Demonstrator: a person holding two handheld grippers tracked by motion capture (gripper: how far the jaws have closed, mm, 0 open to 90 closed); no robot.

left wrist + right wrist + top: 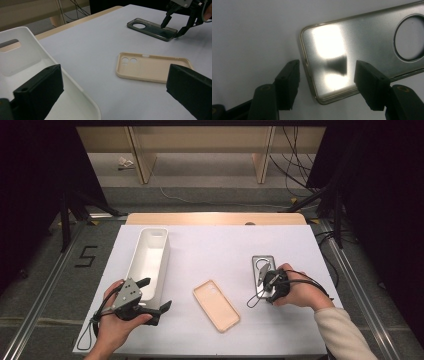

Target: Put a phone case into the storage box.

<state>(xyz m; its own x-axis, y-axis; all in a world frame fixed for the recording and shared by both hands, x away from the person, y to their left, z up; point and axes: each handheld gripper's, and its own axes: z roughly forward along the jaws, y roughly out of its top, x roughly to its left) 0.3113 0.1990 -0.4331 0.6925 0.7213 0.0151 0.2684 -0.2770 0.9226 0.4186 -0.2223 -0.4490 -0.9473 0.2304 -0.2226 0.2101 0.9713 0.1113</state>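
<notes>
Right tongs (266,279) at right of centre in the high view, jaws parted, straddling the near corner of the grey case (362,50), pads not pressing it. Grey case flat on the tabletop (215,245). Left tongs (152,297) at lower left, jaws wide apart, nothing between them, beside the white bin (150,255). Beige case (216,305) lying open side up at lower centre, apart from both tongs.

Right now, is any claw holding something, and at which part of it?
Nothing is held. The right claw stands open astride the near corner of the dark clear phone case, pads not pressing. The left claw is open beside the white bin.
</notes>
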